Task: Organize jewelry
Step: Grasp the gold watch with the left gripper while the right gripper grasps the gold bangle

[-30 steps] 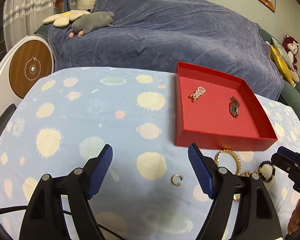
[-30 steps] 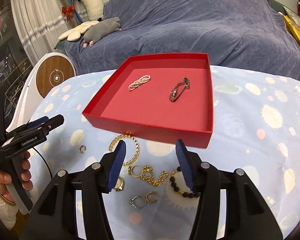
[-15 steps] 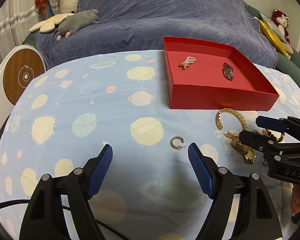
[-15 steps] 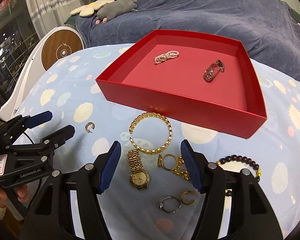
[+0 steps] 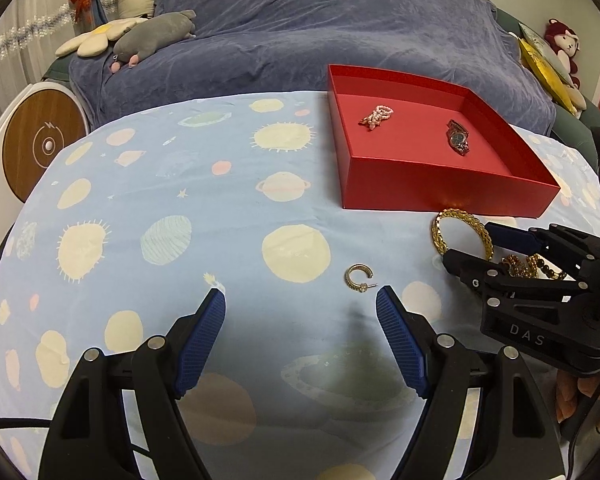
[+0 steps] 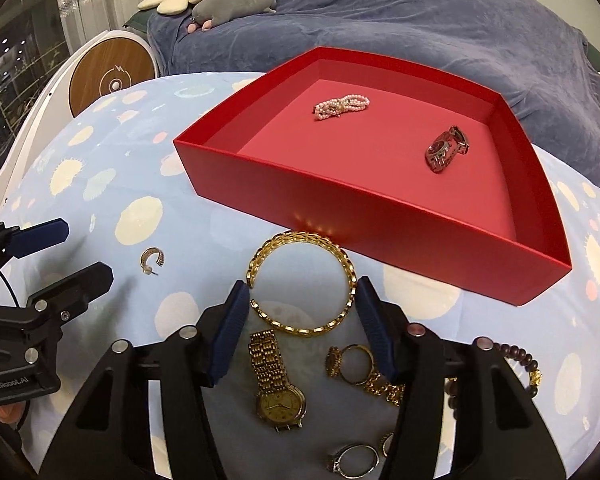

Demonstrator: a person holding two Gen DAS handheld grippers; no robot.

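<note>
A red tray holds a pearl bracelet and a silver watch. My left gripper is open and empty; a gold hoop earring lies just beyond its right fingertip. My right gripper is open low over a gold chain bracelet, a fingertip on each side of it. A gold watch, gold rings, silver rings and a dark bead bracelet lie under and beside it.
The table wears a light blue space-print cloth. A sofa under a blue throw stands behind it, with plush toys. A round white and wood device stands at the left.
Both grippers have come lower and closer to the table. My right gripper now straddles the gold chain bracelet. The left one has neared the hoop earring.
</note>
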